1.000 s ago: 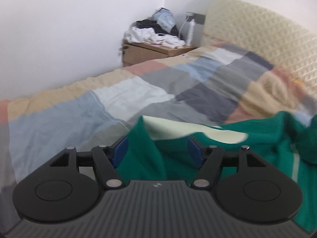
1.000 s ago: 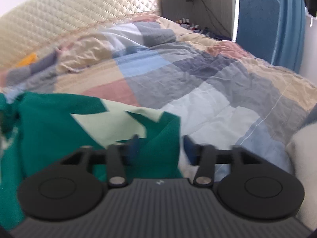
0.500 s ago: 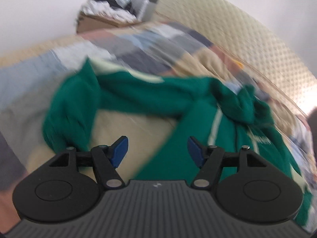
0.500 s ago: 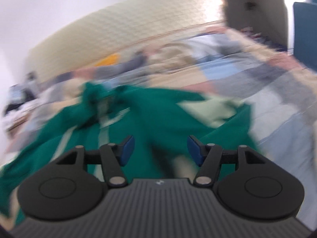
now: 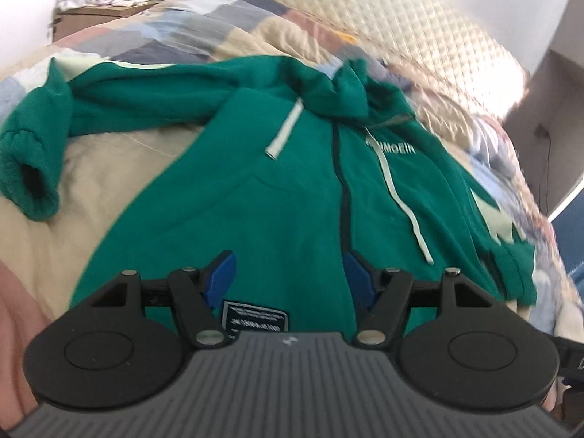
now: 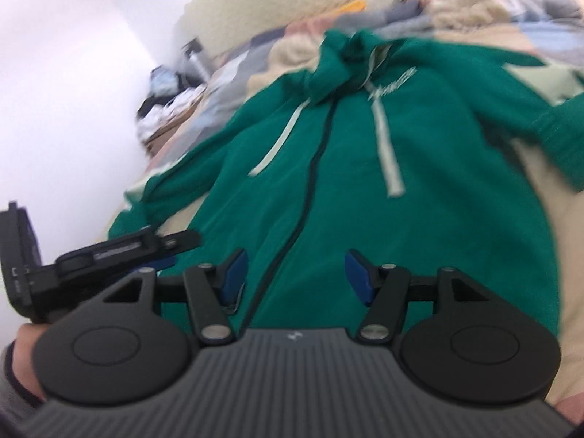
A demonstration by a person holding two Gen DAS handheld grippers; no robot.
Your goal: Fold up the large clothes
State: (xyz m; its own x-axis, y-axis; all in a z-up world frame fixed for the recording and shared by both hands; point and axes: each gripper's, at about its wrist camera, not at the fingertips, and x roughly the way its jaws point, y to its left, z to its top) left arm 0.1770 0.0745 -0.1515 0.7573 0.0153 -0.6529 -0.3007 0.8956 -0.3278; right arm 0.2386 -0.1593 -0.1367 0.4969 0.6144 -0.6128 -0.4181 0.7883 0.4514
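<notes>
Both hand-held grippers, left (image 5: 288,277) and right (image 6: 294,277), spread empty over the hoodie (image 5: 292,189); pinch each sleeve cuff, fold inward flat.

Patchwork bedspread (image 5: 91,182); cluttered nightstand (image 5: 102,11)

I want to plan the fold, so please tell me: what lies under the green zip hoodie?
The green zip hoodie lies spread on the patchwork quilt of the bed. Beige patches show beside it; anything directly beneath the hoodie is covered.
</notes>
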